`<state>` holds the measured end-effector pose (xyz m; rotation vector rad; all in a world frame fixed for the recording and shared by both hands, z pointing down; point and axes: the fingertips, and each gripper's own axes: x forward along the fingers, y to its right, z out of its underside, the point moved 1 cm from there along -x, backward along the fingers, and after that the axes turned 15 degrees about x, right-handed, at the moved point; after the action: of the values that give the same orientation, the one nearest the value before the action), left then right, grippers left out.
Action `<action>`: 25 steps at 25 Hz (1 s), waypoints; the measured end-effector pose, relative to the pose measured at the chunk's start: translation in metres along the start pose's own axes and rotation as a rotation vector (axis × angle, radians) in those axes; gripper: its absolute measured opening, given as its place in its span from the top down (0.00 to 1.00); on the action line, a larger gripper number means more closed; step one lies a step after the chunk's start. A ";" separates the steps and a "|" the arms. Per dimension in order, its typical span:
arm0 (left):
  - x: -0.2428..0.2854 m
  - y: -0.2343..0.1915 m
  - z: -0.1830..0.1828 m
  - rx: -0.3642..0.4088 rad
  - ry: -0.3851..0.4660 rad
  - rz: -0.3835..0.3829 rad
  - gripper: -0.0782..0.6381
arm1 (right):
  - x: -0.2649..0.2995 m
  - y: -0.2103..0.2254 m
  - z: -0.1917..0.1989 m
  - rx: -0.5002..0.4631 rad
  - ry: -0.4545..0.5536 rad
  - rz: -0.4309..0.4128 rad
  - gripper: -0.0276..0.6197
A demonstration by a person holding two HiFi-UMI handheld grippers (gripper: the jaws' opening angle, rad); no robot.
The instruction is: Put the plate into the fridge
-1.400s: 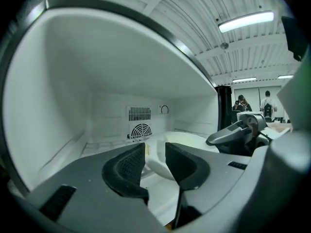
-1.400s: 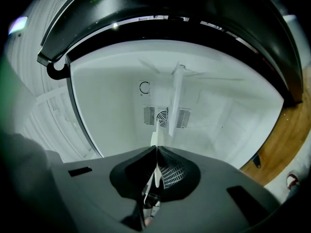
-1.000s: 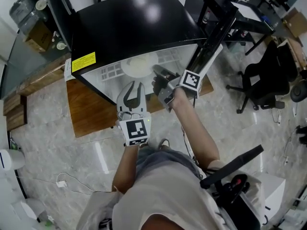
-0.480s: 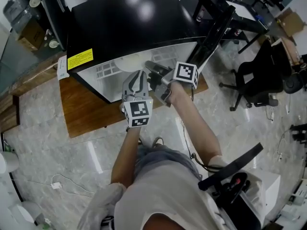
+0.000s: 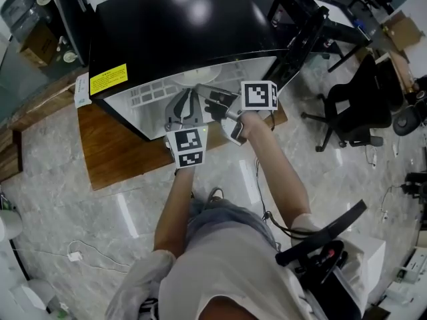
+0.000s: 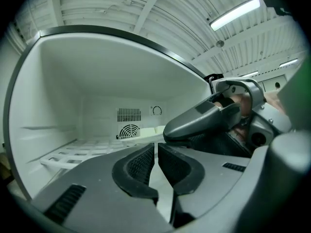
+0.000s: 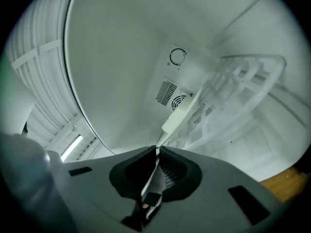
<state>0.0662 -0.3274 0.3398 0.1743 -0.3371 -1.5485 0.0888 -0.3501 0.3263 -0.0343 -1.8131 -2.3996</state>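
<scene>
With the right tongs [image 7: 156, 150] clamped on the plate [image 7: 181, 114] rim and the empty left tongs [image 6: 156, 148] closing, the plate should slide level onto the fridge [image 5: 167, 25] shelf [image 6: 65, 157] before release.

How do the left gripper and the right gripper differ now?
The right gripper grips the plate by its rim; the left gripper holds nothing, its jaws closing. The right gripper is rolled sideways; the left gripper sits level. Both point into the fridge.
</scene>
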 end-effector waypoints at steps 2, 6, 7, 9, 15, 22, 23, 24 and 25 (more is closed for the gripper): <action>0.000 -0.001 0.003 -0.012 -0.005 -0.003 0.84 | 0.005 -0.001 -0.002 0.004 -0.043 -0.050 0.92; -0.004 -0.005 0.008 -0.026 -0.022 -0.006 0.84 | 0.012 -0.005 0.001 0.170 -0.063 -0.144 0.78; -0.004 -0.007 0.008 -0.029 -0.024 -0.010 0.84 | 0.013 -0.007 0.001 0.195 -0.054 -0.161 0.73; -0.007 -0.011 0.007 -0.021 -0.023 -0.023 0.84 | 0.013 -0.006 0.004 0.196 -0.018 -0.144 0.67; -0.009 -0.013 0.001 0.054 -0.027 -0.001 0.84 | 0.015 -0.006 0.020 -0.342 0.035 0.143 0.67; -0.013 -0.018 0.007 -0.001 -0.020 -0.018 0.84 | 0.008 -0.025 0.027 -0.982 0.074 0.383 0.91; -0.014 -0.019 0.006 -0.016 -0.015 -0.018 0.84 | 0.003 -0.024 0.023 -0.990 0.113 0.423 0.91; -0.014 -0.021 0.006 -0.032 -0.009 -0.015 0.84 | -0.002 -0.020 0.018 -0.977 0.145 0.461 0.91; -0.013 -0.022 0.005 -0.047 -0.003 -0.011 0.84 | -0.007 -0.014 0.014 -0.951 0.164 0.492 0.92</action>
<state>0.0438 -0.3144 0.3360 0.1368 -0.3022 -1.5669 0.0932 -0.3326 0.3160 -0.3179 -0.3930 -2.5122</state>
